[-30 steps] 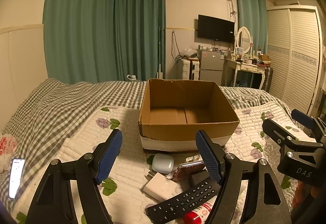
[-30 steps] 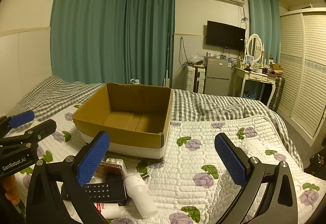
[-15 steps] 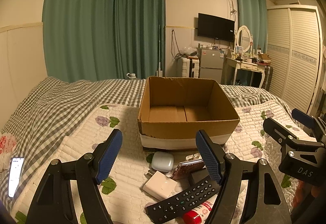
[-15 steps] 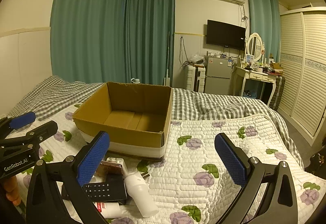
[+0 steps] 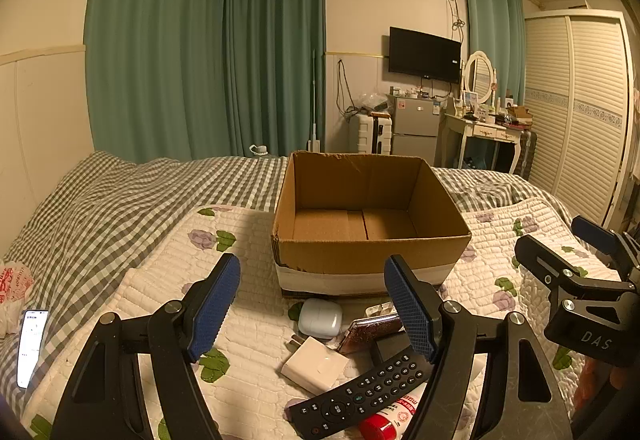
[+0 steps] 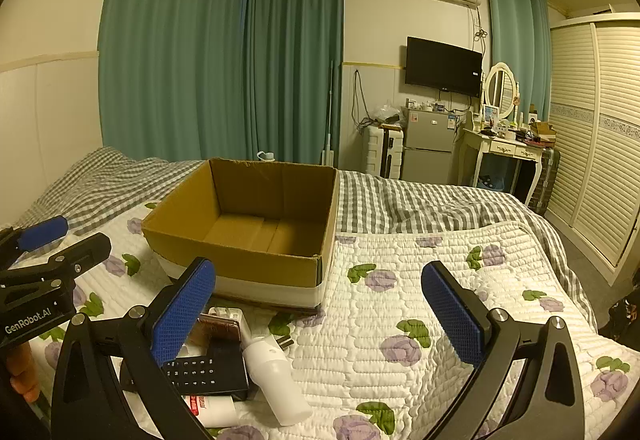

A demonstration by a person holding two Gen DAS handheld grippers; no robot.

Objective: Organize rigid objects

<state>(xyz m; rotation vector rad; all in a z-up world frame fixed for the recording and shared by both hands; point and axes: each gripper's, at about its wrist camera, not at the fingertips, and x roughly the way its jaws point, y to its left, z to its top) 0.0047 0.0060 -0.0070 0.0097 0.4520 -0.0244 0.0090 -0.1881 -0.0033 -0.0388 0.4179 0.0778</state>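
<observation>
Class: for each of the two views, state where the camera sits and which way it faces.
Left wrist: on the left gripper, facing the cardboard box; right gripper at right.
Right wrist: on the right gripper, facing box and quilt; left gripper at left.
Shared: box, remote, television.

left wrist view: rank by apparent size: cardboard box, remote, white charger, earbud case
1. cardboard box
2. remote
3. white charger
4. earbud case
The last two look close; the charger's nearness to the camera may account for its lead.
</observation>
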